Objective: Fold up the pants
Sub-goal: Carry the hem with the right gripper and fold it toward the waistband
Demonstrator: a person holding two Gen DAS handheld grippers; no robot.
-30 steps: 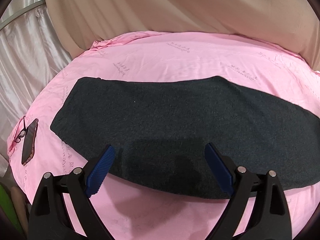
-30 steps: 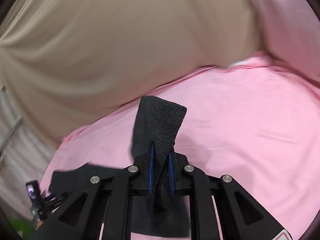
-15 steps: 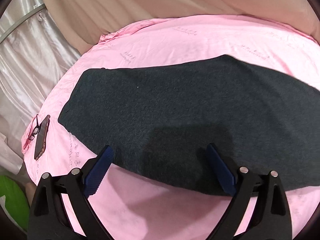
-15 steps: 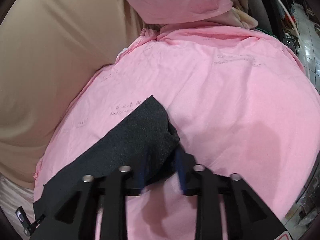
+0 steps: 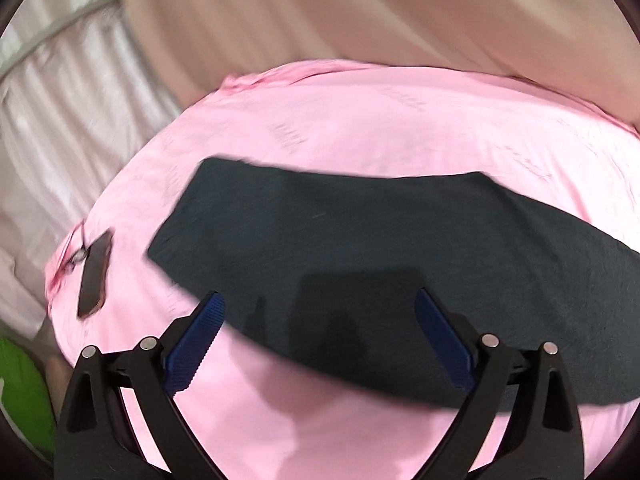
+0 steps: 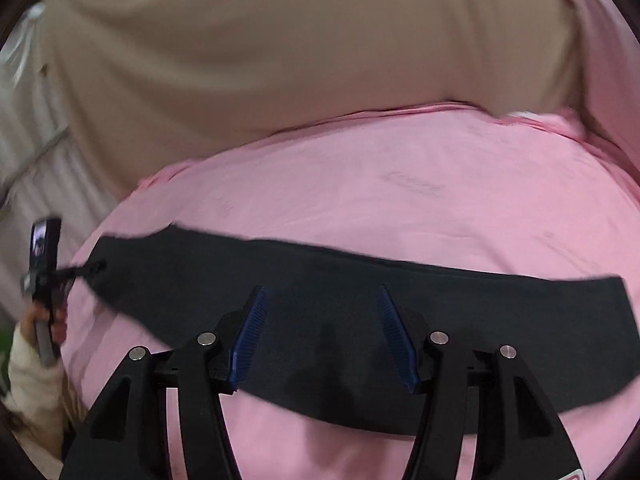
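Pants point(image 5: 360, 256) lie flat as one long dark strip across the pink bedsheet point(image 5: 360, 120), running left to right — folded lengthwise, I judge, since only a single leg-width shows. My left tongs point(image 5: 320, 312) hang wide apart over the near edge toward the strip's left end, gripping nothing. My right tongs point(image 6: 320, 308) are likewise spread and empty above the near edge at mid-strip; both sit low and close because, by my reading, the next fold brings one end across to the other. A phone point(image 5: 94, 276) rests on the sheet's left margin — well apart from the cloth, so it should not obstruct the fold.
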